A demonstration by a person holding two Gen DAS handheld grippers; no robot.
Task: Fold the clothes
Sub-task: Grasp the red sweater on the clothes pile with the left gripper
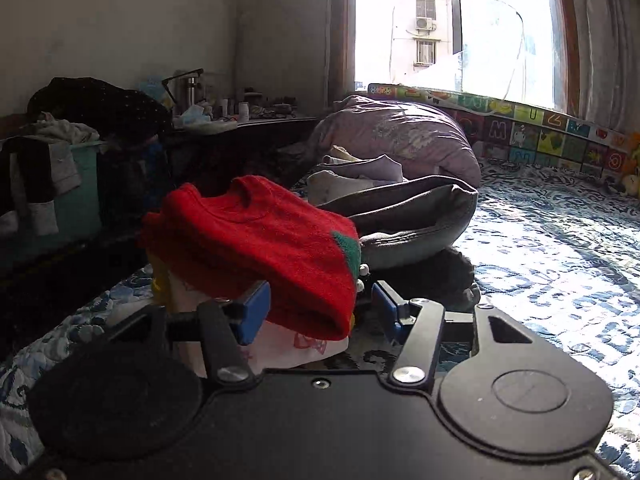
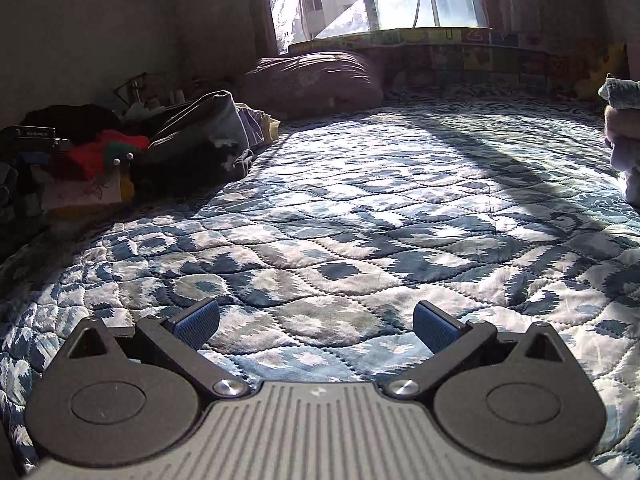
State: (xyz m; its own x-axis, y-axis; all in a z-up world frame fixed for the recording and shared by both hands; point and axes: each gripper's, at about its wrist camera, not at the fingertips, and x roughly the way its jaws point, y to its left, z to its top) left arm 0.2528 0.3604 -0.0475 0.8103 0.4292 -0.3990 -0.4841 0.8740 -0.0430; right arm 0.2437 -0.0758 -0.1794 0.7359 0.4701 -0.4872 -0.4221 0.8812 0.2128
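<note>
At the bed's left edge, a red knitted sweater with a green patch (image 1: 256, 256) lies folded atop a small pile of clothes. Left gripper (image 1: 316, 312): fingers spread, straddling its near fold, gripping nothing. Right gripper (image 2: 316, 326): fingers spread over the blue-and-white quilted bedspread (image 2: 360, 220). Knit looks soft, light, floppy; pinch a doubled edge.

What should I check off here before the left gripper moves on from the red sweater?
1. Left gripper jaws apart around the red sweater: ok.
2. Sweater folded, on top of the stack: ok.
3. Pads clear of the fabric: cannot tell.
4. White garment beneath lies flat: cannot tell.
5. Right gripper open, holding nothing: ok.
6. Bare quilt ahead of it for the next piece: ok.
</note>
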